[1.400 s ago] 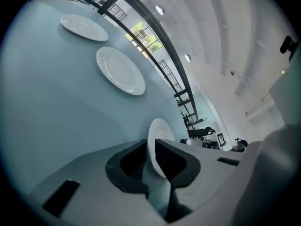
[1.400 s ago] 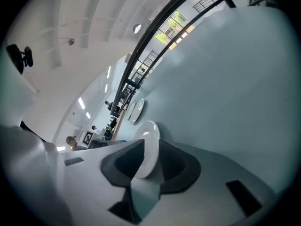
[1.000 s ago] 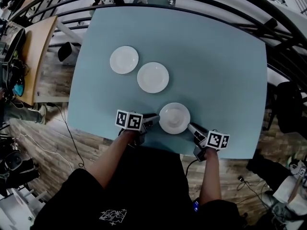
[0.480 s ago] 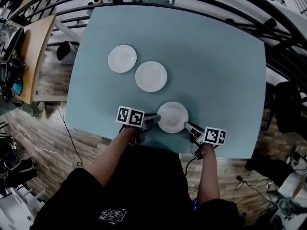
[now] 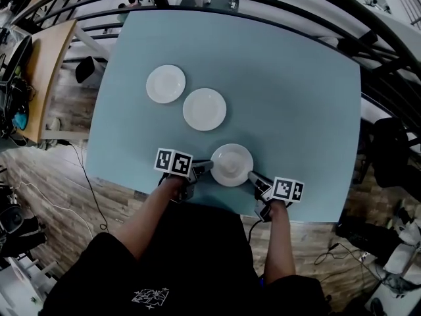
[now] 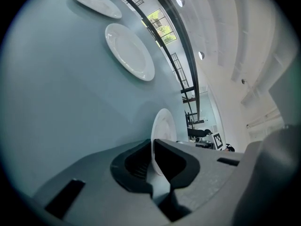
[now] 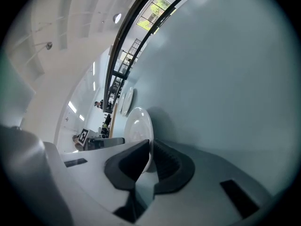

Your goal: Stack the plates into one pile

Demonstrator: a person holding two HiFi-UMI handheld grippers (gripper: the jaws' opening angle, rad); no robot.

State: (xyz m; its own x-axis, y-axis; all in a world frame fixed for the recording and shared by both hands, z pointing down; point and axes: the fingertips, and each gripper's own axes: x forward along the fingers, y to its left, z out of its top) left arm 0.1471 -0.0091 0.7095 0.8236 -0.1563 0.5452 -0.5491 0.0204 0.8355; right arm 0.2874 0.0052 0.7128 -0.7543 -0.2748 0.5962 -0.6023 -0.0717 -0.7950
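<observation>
Three white plates lie on the light blue table (image 5: 296, 91). The near plate (image 5: 231, 164) sits by the front edge, with a gripper at each side of it. My left gripper (image 5: 209, 167) is shut on its left rim; in the left gripper view the plate (image 6: 162, 128) stands edge-on between the pads. My right gripper (image 5: 252, 176) has just been closing and its pads now pinch the right rim of the same plate (image 7: 138, 126). The middle plate (image 5: 204, 109) and the far plate (image 5: 165, 83) lie flat to the upper left, apart from each other.
A dark curved railing (image 5: 276, 5) arcs over the table's far side. A wooden desk (image 5: 49, 78) stands to the left. The front table edge (image 5: 217, 199) runs just under both grippers. Cables lie on the wooden floor (image 5: 59, 196).
My right gripper has slid in to the near plate's right rim and its jaws have closed on it. The left gripper has stayed at the left rim.
</observation>
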